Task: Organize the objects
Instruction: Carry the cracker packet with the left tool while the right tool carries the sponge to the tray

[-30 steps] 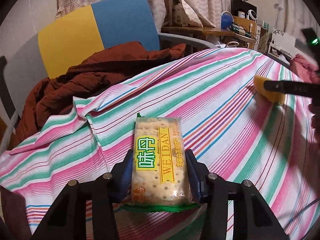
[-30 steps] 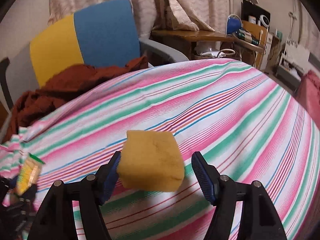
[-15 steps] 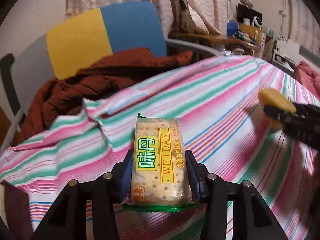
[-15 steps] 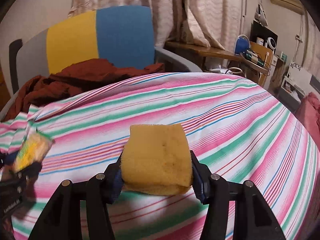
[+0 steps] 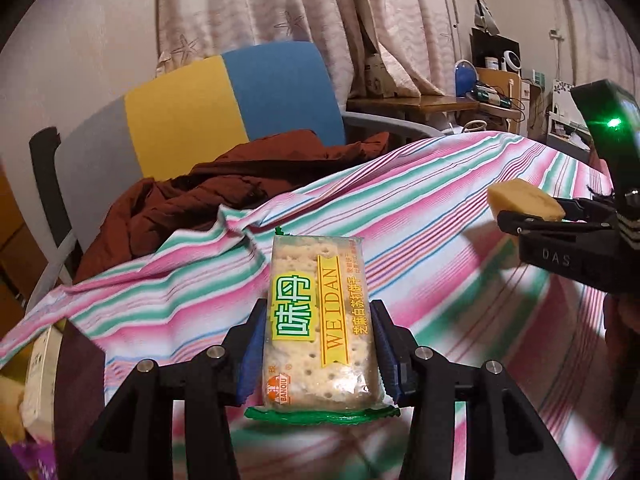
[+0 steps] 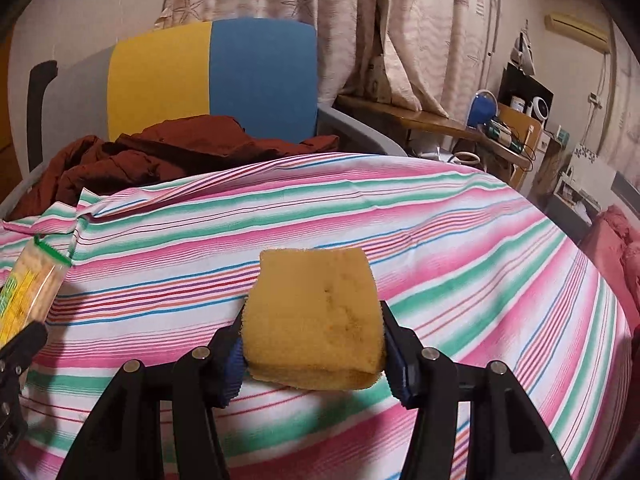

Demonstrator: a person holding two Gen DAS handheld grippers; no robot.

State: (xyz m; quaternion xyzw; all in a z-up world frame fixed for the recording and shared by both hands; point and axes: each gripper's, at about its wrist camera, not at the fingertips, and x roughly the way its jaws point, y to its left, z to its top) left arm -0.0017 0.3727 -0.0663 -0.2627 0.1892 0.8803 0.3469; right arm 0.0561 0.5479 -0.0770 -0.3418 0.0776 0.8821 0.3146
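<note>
My left gripper is shut on a clear cracker packet with a yellow-green WEIDAN label, held upright above the striped cloth. My right gripper is shut on a yellow sponge, held above the same cloth. The right gripper with the sponge shows at the right of the left wrist view. The cracker packet shows at the left edge of the right wrist view.
A chair with a yellow and blue back stands behind the table, with a dark red jacket on its seat. A wooden desk with clutter is at the back right. A box sits at the lower left.
Both grippers have risen with their loads. The right gripper closed on the sponge, which was loose between open jaws a second ago. The left grip on the crackers is unchanged.
</note>
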